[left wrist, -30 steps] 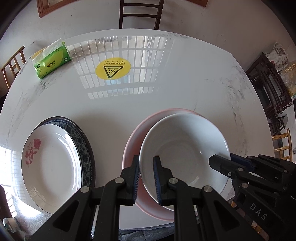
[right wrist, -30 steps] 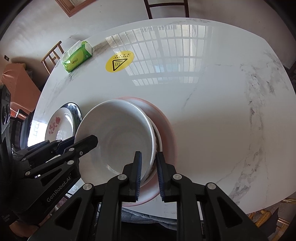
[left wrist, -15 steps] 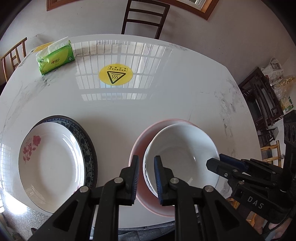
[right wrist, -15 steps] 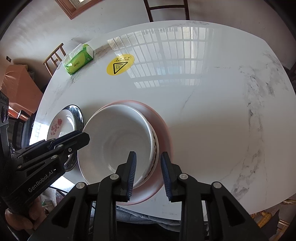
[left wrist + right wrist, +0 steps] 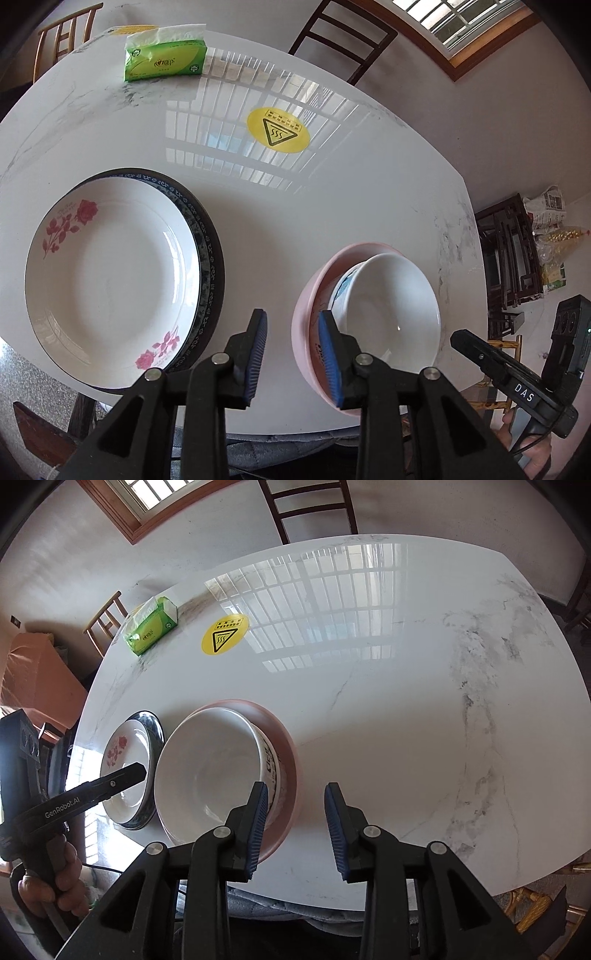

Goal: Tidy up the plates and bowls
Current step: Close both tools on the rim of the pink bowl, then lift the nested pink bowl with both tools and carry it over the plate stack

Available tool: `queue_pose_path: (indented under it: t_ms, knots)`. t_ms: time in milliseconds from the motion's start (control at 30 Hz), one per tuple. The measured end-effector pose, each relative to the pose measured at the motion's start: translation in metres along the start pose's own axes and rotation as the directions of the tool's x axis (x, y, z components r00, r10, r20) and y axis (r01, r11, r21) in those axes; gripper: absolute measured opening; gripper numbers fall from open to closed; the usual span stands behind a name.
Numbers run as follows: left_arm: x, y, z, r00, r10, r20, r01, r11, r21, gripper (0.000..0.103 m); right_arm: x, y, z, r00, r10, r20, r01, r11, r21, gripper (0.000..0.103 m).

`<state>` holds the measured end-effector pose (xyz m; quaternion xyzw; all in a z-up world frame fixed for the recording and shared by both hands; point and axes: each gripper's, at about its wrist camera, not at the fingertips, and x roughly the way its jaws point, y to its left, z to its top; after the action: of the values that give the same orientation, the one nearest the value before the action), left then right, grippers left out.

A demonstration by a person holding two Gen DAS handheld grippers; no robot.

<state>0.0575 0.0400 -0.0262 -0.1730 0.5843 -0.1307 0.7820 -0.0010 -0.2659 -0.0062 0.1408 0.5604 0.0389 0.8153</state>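
White marble worktop [image 5: 332, 221], glossy, with two stacks sat near its 6 o'clock edge in the left wrist view. At about 8 o'clock a rose-print plate [image 5: 110, 273] is nested on a dark blue-patterned plate [image 5: 212, 251]. At about 4 o'clock a white bowl [image 5: 391, 310] is seated in a printed bowl, and both are held inside a pink bowl [image 5: 306, 325].

The left tool [image 5: 291, 354] is seen part open, its jaws having just been opening, with nothing gripped; only bare worktop lies in the gap, and the pink bowl's rim is just beside its right pad. The right tool [image 5: 295, 827] is likewise part open, jaws just opened too, nothing held; the bowl stack's rim is partly covered by its left pad, but whether they touch can't be told.

So both stacks look pretty much sorted. What could still go wrong, probably:
- the bowl stack could get clipped by either tool on the way out, since both pads are so close to its rim
- the white bowl looks shifted off-centre in the pink one, so a nudge might rock it
- the stacks are parked close to the worktop's near edge, and on that slick surface a bump could slide one off
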Motion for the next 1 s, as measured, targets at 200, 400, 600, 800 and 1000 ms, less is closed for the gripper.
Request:
queue_pose_path:
  t_ms: [200, 400, 600, 800, 1000]
  knots:
    - [0.006, 0.01, -0.005, 1.0, -0.008, -0.023, 0.007, 0.998, -0.062, 0.029, 0.013, -0.008, -0.004, 0.999, -0.008, -0.032, 0.009, 1.0, 0.019, 0.031]
    - [0.015, 0.01, -0.004, 0.999, -0.014, -0.029, 0.012, 0.997, -0.08, 0.029, 0.025, -0.006, -0.008, 0.998, -0.019, -0.055, 0.019, 1.0, 0.01, 0.031]
    - [0.023, 0.007, -0.004, 0.999, -0.006, -0.036, 0.003, 0.997, -0.079, 0.029, 0.031, -0.004, -0.007, 0.998, -0.029, -0.061, 0.029, 1.0, -0.003, 0.031]
    - [0.034, 0.002, -0.006, 0.999, 0.013, -0.038, -0.016, 0.997, -0.073, 0.029, 0.047, 0.0, -0.006, 0.996, -0.04, -0.086, 0.04, 0.999, 0.0, 0.031]
    - [0.048, 0.002, -0.007, 0.998, 0.008, -0.061, -0.014, 0.996, -0.091, 0.029, 0.055, 0.0, -0.004, 0.995, -0.038, -0.096, 0.039, 0.999, 0.007, 0.031]
